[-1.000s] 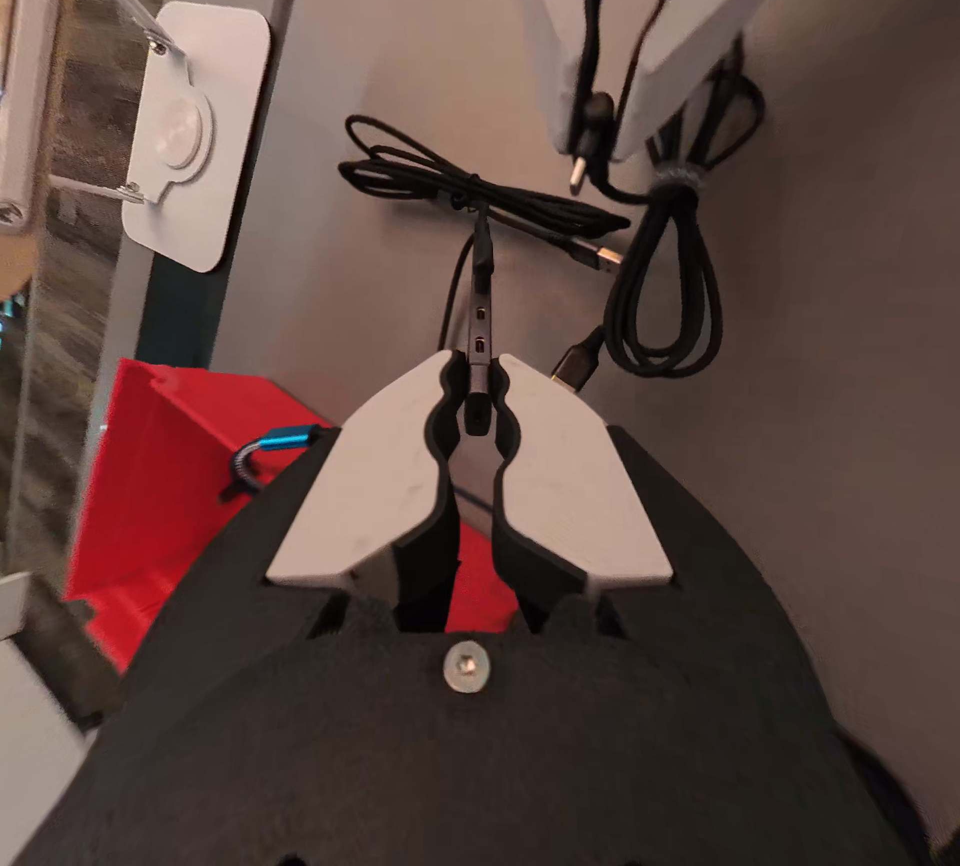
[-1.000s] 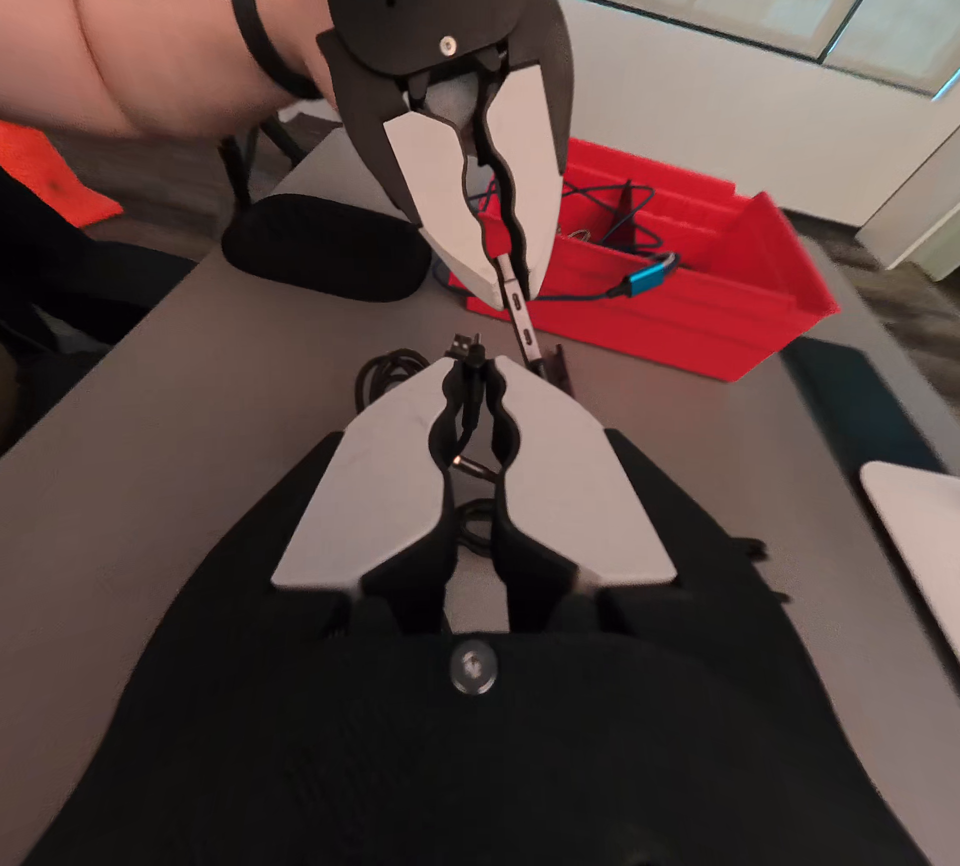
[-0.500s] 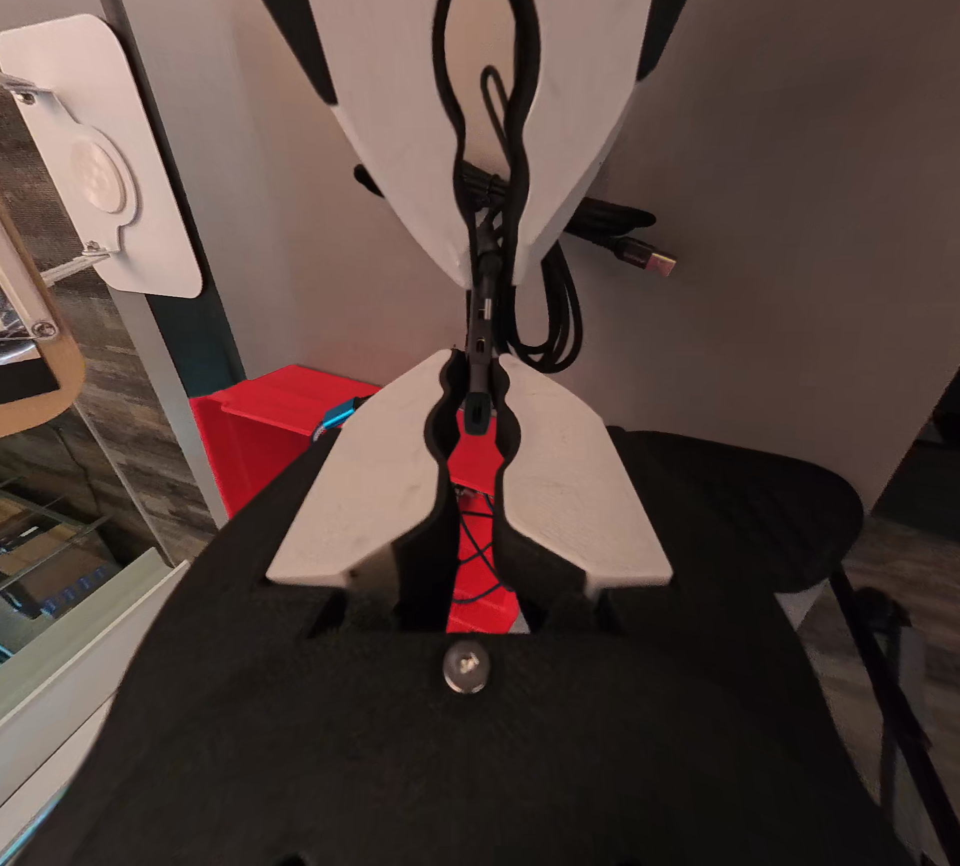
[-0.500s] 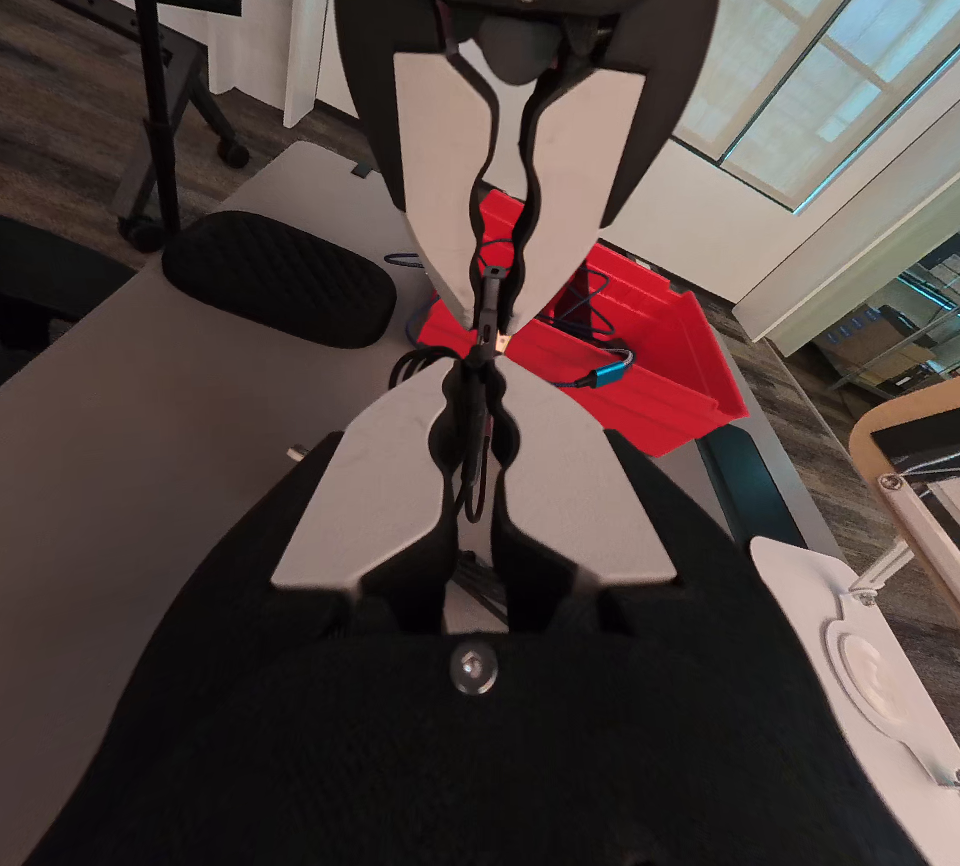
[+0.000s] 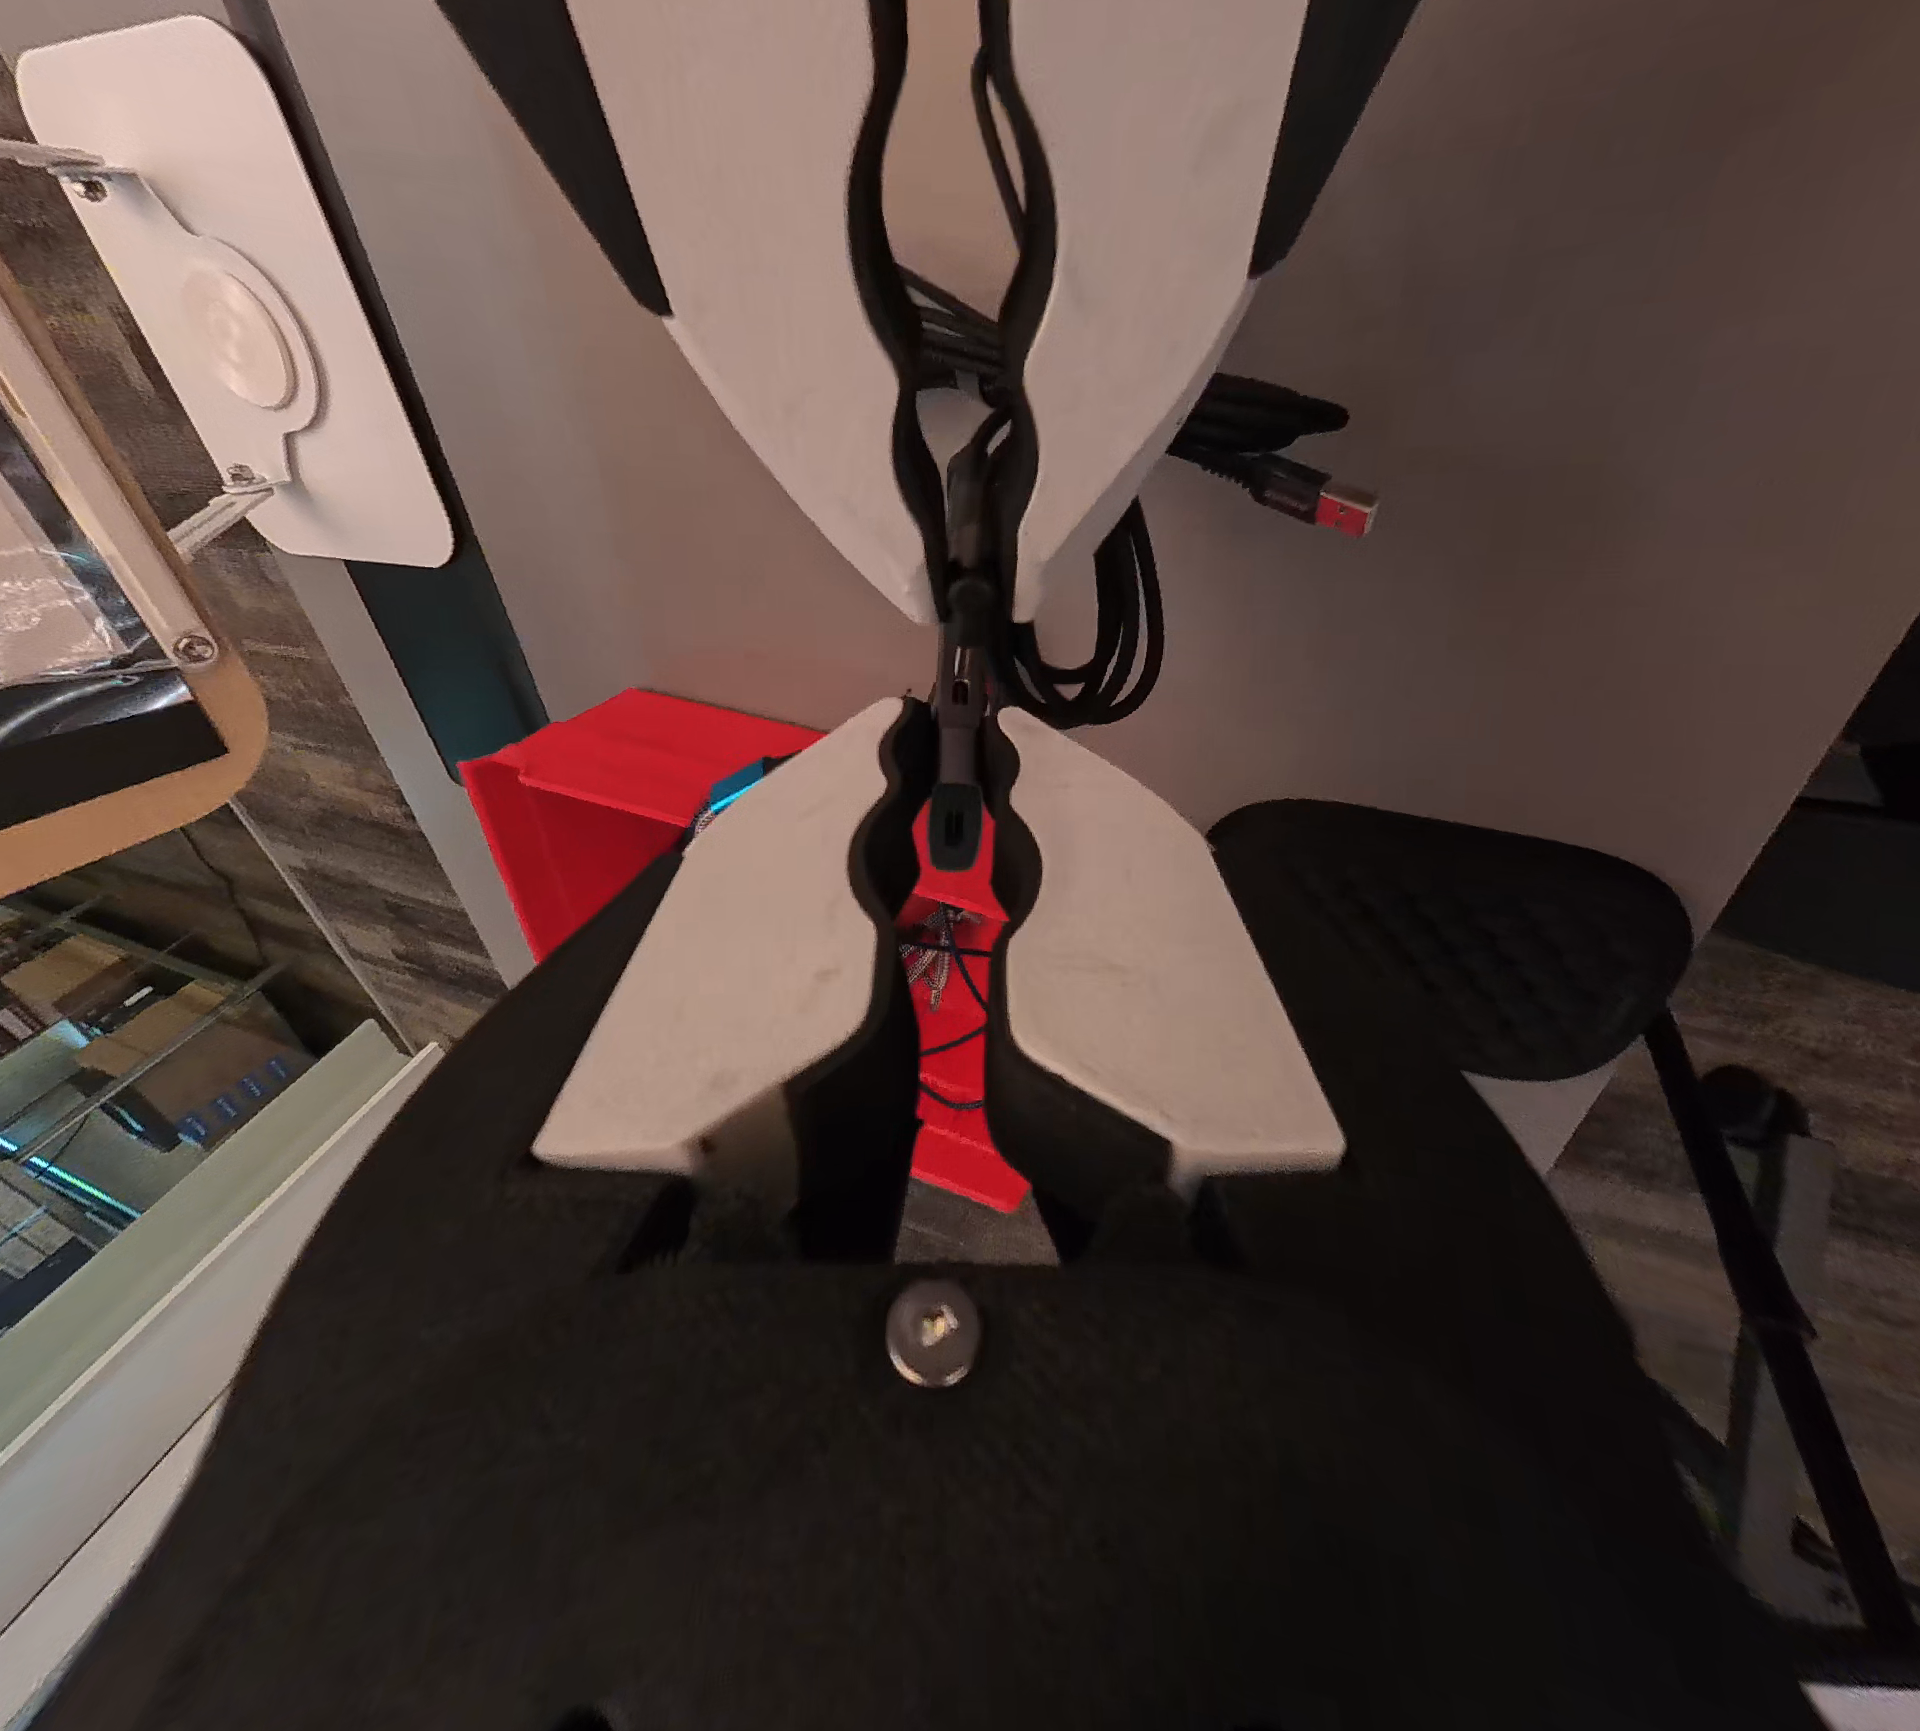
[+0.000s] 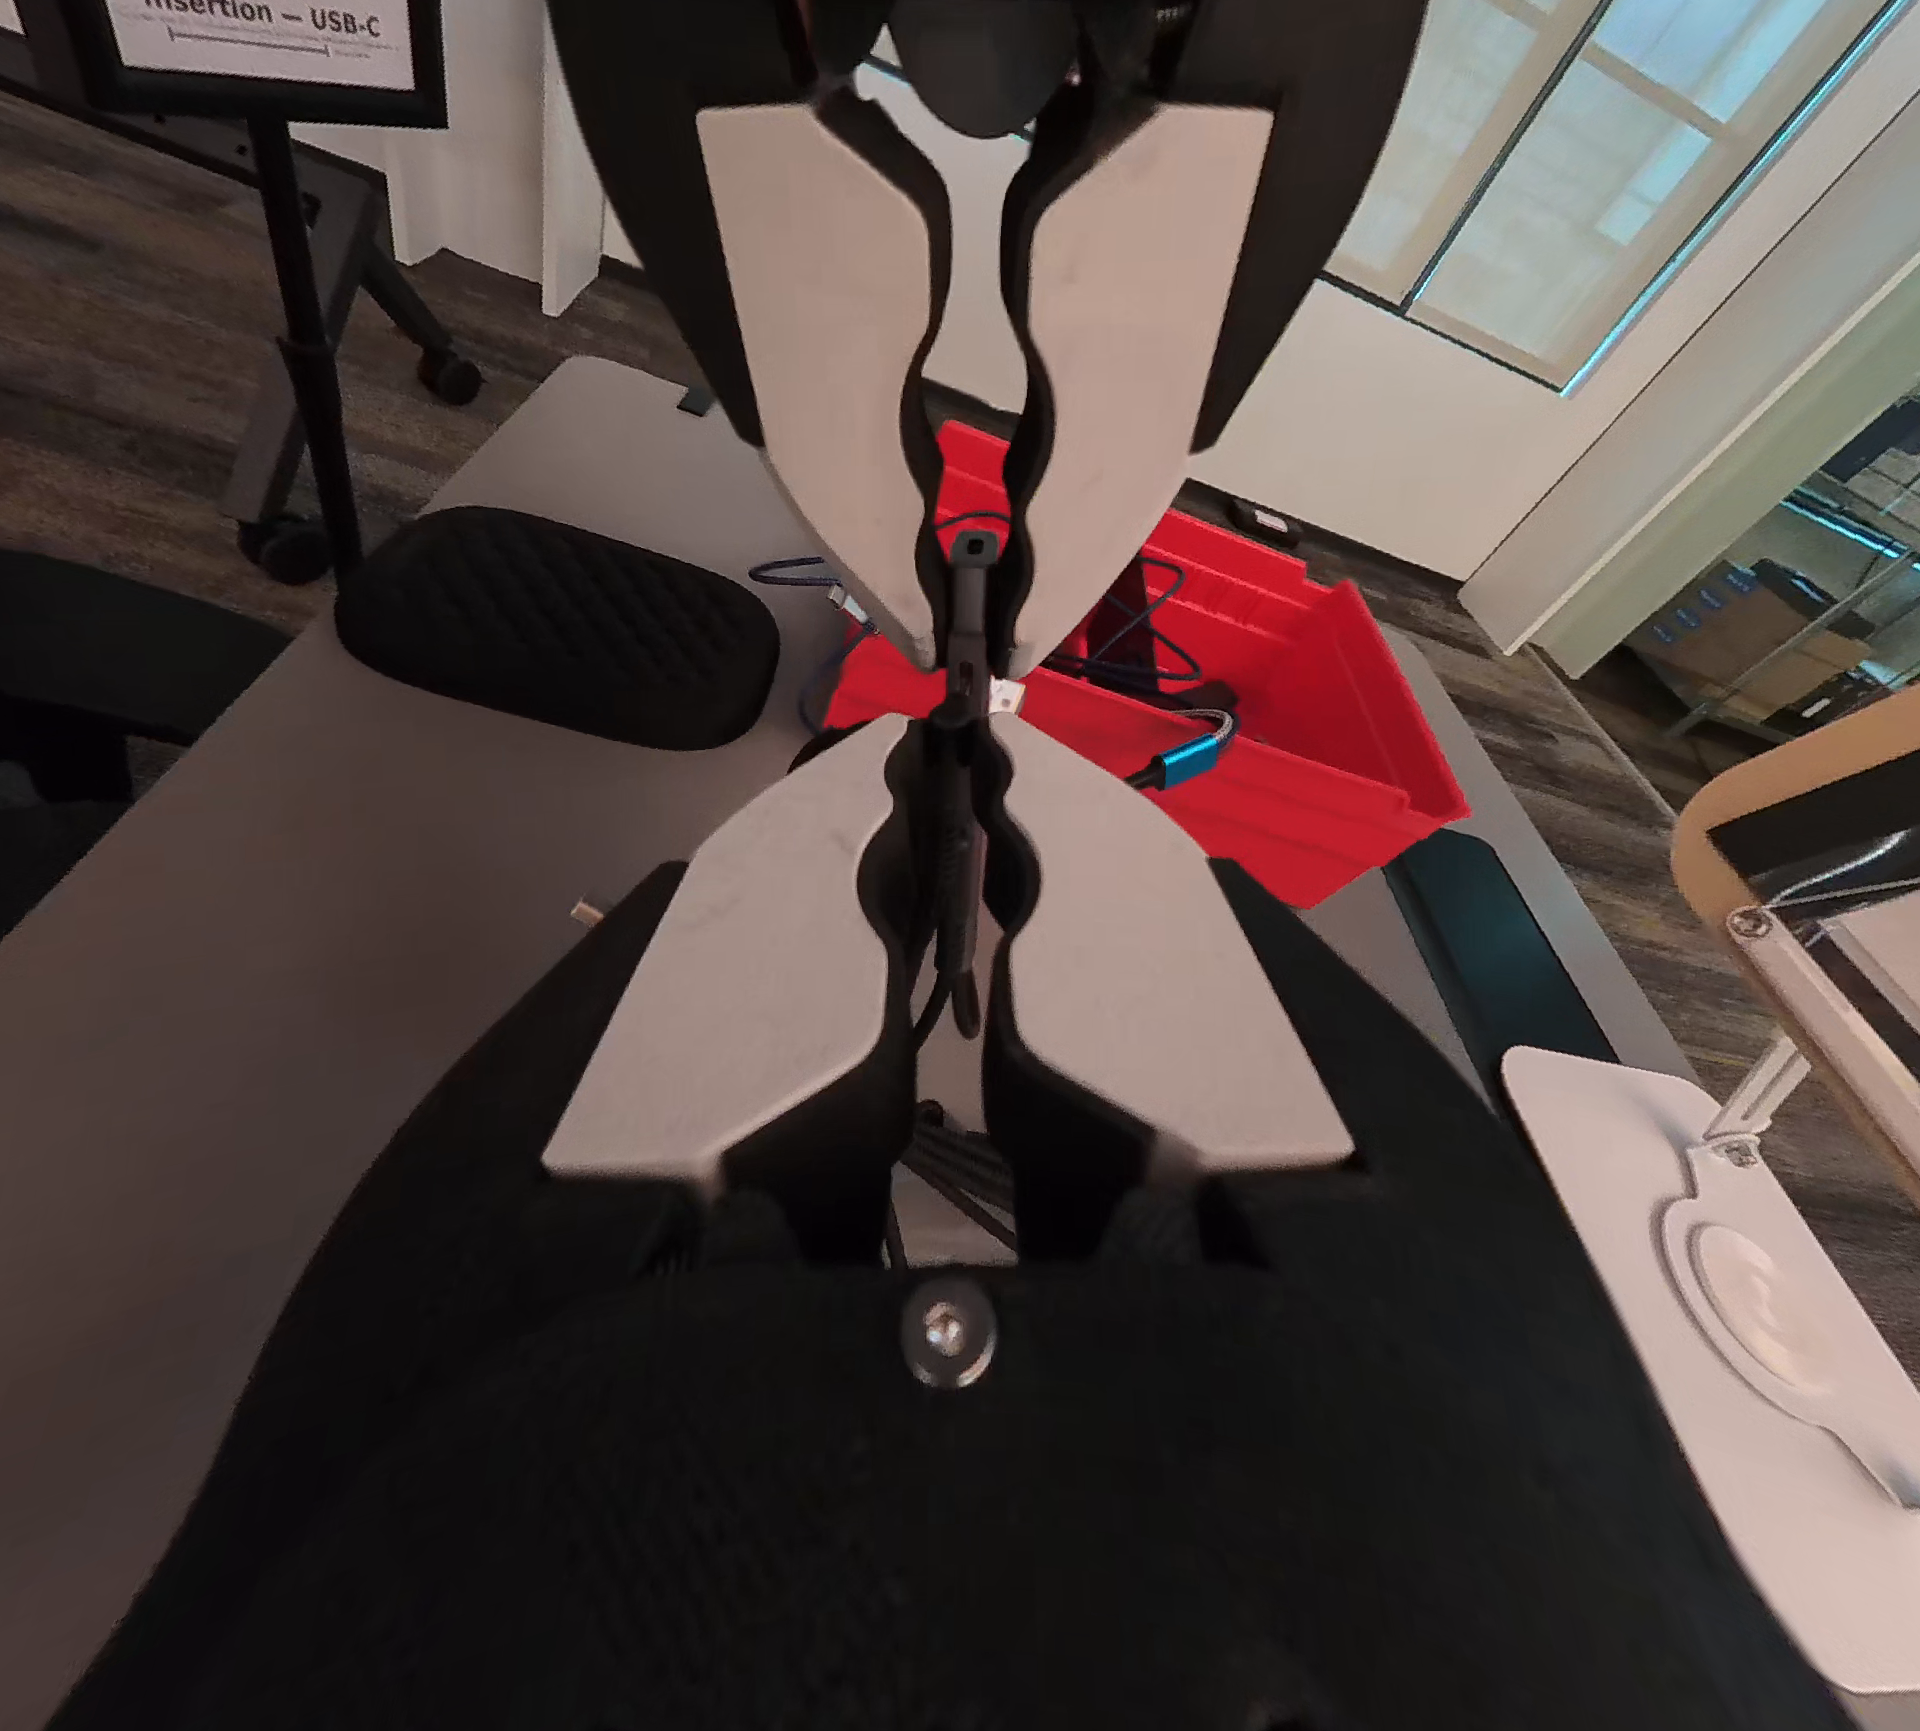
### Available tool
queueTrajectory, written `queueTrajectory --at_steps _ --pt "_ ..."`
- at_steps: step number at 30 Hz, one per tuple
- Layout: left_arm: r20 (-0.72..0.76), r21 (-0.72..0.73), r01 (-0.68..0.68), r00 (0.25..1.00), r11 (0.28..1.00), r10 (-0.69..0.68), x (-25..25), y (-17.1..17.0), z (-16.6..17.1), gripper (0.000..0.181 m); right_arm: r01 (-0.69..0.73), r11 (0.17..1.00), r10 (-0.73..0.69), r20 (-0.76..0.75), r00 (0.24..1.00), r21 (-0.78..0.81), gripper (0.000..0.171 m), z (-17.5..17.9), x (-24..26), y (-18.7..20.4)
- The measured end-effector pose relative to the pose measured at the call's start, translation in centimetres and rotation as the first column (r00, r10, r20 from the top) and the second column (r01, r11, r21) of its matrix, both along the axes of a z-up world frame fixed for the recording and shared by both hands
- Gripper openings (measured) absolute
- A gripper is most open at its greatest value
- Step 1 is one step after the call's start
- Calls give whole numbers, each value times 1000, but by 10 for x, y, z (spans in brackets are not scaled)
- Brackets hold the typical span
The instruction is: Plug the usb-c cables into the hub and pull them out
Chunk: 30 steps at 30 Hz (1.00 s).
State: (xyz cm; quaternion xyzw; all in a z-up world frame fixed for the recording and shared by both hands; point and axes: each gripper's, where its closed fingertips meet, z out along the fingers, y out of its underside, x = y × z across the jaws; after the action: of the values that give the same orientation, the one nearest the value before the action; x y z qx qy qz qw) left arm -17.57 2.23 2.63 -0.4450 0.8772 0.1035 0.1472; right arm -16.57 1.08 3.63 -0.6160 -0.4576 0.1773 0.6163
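Black and slim, the bar-shaped usb-c hub (image 5: 954, 751) is pinched edge-on between the white fingertips of my left gripper (image 5: 951, 725), held above the grey table (image 6: 312, 850). Tip to tip against it, my right gripper (image 6: 956, 741) is clamped on the black usb-c cable plug (image 6: 961, 834), which meets the hub's end; whether it is fully seated I cannot tell. Beyond the hub in the left wrist view, a coiled black cable bundle (image 5: 1247, 455) lies on the table. Beyond the hub in the right wrist view stands a red plastic bin (image 6: 1299, 746).
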Motion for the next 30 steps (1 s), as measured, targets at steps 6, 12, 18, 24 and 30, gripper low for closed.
queueTrajectory --at_steps 6,12,18,24,30 --pt "-53 17 4 999 1000 -4 0 -5 4 9 -31 999 30 -21 999 -15 9 3 -2 -4" --pt "-111 38 -1 994 999 5 0 -9 10 9 -49 999 48 -67 997 -13 9 8 -2 -6" --pt "-159 4 1 987 1000 -1 0 -16 14 8 -104 994 100 -96 990 -45 9 13 -1 -13" --pt "-199 -69 1 980 998 -14 0 -23 16 9 -113 994 113 -24 993 -13 9 11 11 -18" --pt "-196 -162 5 980 987 -37 0 -33 20 9 -152 975 146 49 988 160 9 16 5 -29"
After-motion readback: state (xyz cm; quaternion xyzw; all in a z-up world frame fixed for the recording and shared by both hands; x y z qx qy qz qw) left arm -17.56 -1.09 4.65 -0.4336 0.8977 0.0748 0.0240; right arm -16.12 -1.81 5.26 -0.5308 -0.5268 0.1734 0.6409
